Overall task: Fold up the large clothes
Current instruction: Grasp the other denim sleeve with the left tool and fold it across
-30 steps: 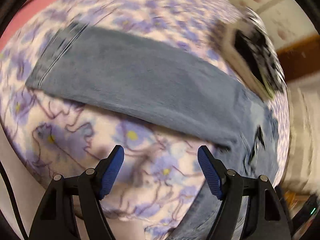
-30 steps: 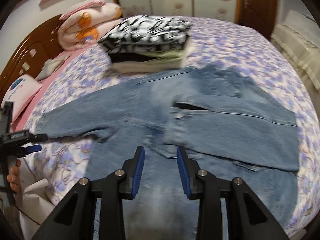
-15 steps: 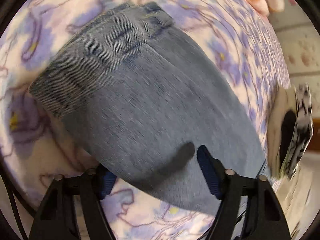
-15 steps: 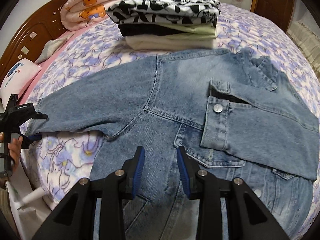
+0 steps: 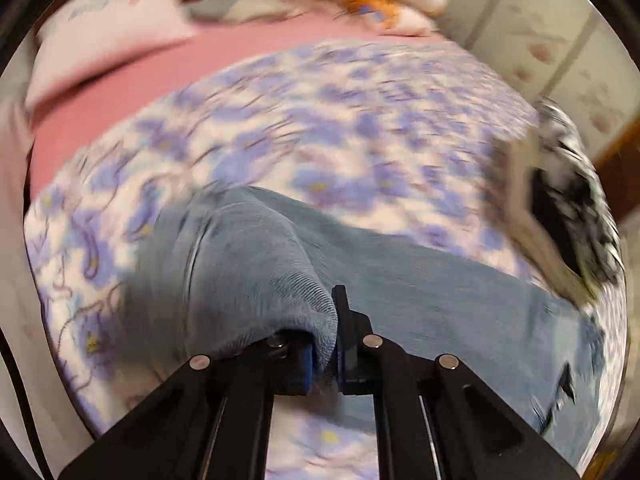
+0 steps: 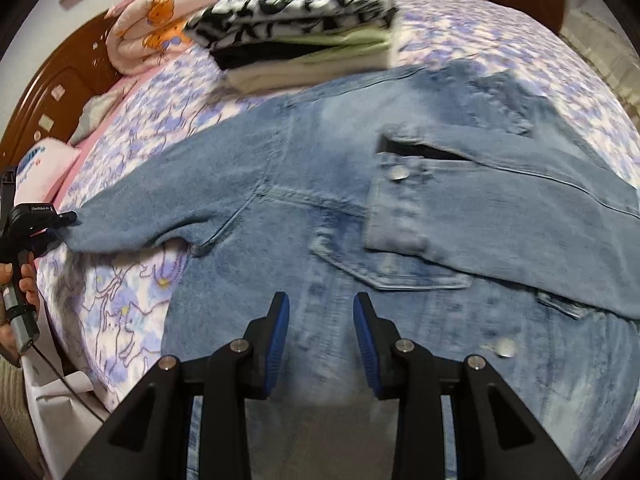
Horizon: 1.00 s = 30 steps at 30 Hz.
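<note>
A blue denim jacket [image 6: 320, 216] lies front up on a bed with a purple floral sheet [image 6: 120, 296]. Its right sleeve [image 6: 520, 220] is folded across the chest. Its left sleeve [image 6: 160, 216] stretches out to the left. My left gripper [image 5: 326, 344] is shut on the cuff end of that sleeve [image 5: 256, 280], and it also shows in the right wrist view [image 6: 64, 220] at the far left. My right gripper [image 6: 320, 336] is open and empty, hovering over the jacket's lower front.
A stack of folded clothes [image 6: 304, 28] with a black-and-white top lies on the bed behind the jacket. A rolled pink blanket [image 6: 160, 24] and a pink pillow [image 6: 44, 164] lie by the wooden headboard [image 6: 52, 92].
My left gripper came down on the sleeve cuff and shut on it. My right gripper moved forward and lower over the jacket, staying open.
</note>
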{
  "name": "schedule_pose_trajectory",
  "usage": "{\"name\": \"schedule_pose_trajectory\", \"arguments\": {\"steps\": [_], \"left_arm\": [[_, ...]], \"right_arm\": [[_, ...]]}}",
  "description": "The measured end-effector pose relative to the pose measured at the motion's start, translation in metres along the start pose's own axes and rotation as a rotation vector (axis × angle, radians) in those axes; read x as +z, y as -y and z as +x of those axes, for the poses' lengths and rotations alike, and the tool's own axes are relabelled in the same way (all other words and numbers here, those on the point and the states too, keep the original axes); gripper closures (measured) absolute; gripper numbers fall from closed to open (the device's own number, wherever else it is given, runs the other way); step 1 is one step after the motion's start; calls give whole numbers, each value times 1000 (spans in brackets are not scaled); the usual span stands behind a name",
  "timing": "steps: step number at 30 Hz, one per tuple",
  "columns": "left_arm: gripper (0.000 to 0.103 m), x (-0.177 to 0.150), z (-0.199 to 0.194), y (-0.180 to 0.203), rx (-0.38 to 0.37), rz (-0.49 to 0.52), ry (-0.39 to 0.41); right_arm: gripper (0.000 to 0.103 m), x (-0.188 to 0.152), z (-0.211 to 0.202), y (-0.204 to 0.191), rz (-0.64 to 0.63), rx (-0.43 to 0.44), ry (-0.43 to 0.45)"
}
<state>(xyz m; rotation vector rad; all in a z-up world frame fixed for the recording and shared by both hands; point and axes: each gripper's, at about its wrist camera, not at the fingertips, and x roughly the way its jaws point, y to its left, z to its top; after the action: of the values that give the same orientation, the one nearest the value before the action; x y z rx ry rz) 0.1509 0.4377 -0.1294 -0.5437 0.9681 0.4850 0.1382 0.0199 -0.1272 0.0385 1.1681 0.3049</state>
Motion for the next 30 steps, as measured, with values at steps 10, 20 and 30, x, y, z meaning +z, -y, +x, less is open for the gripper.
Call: {"name": "schedule_pose_trajectory", "arguments": {"steps": [10,20,30], "left_arm": [[99,-98,-109,238,-402,482,96],[47,-242,-44,326,-435,764,-198],[23,-201,-97,257,-518,615,-129]], "right_arm": [[70,-10,-58,89,182,-17,128],[70,-36,-70,166,323,-48,128],[69,-32,-57,149,273,74,101]]}}
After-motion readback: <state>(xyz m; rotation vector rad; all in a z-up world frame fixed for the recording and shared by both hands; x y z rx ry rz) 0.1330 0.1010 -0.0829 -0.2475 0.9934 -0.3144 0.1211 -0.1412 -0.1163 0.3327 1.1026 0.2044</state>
